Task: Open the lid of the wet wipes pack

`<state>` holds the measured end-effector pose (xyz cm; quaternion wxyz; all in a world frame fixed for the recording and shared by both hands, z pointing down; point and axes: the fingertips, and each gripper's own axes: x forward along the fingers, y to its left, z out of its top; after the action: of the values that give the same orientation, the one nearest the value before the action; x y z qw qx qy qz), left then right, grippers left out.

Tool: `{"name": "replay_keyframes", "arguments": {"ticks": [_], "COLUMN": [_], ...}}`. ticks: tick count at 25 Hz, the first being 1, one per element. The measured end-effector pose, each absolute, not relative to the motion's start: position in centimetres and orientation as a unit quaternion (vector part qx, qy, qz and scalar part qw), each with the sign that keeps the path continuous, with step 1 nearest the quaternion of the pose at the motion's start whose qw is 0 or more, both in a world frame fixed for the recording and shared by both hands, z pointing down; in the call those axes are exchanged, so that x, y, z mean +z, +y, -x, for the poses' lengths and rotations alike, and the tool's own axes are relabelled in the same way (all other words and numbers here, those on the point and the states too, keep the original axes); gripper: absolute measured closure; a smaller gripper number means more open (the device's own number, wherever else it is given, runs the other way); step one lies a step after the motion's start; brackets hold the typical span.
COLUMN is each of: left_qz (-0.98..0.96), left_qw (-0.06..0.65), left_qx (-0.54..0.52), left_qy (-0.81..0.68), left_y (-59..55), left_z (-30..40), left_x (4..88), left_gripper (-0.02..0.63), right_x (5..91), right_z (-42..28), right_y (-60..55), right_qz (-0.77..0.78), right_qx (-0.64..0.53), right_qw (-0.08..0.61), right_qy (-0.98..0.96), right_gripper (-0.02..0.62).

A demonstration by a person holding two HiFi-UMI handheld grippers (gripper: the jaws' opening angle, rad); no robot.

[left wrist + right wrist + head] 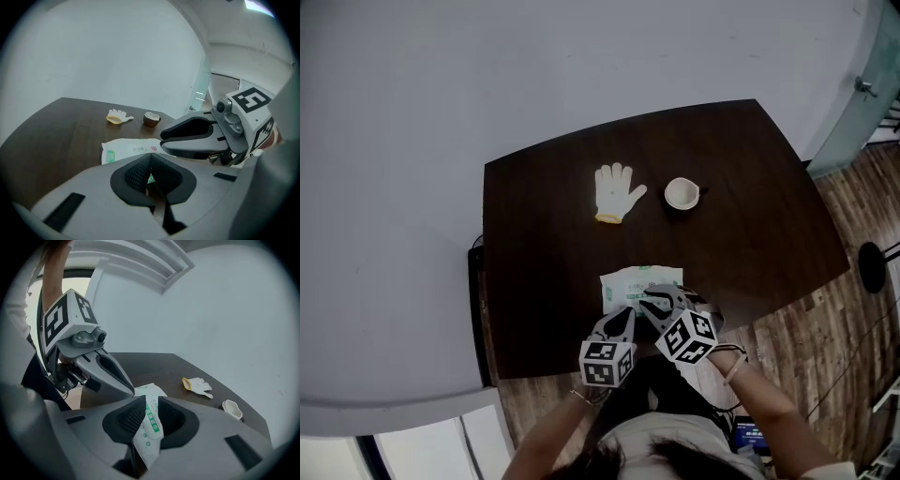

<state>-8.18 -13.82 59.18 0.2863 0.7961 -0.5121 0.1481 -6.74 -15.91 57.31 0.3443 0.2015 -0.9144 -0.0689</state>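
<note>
Anchoring matters: right tool [150, 403], clamped on wet wipes pack [149, 430], should hold firm while left tool [151, 158], jaws together, lifts lid.

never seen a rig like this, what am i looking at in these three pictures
A person holds a hand-held claw in each hand; the marker cubes are part of them. One picture comes from a camera on the person's head, looking down; the other two come from cameras riding on the claws. On the dark table lie a white glove, a small cup and a wet wipes pack. The right claw is clamped on a white-and-green part of the pack. The left claw looks shut on the pack's near edge.
</note>
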Motion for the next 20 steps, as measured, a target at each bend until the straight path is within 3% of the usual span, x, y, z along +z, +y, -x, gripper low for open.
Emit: {"name": "replay_keyframes", "arguments": {"ticks": [20], "left_qz": [-0.793], "left_qw": [0.311], "left_qx": [0.179], "left_qy": [-0.492], "left_y": [-14.8], "left_z": [7.9], "left_x": [63.7], "left_gripper": [0.588], "right_x": [62.8], "right_z": [7.2], "right_y": [-16.0], "right_qz": [-0.158], "right_qx": [-0.087], "right_qw": [0.411], "right_qy": [-0.894], "right_gripper": [0.496]}}
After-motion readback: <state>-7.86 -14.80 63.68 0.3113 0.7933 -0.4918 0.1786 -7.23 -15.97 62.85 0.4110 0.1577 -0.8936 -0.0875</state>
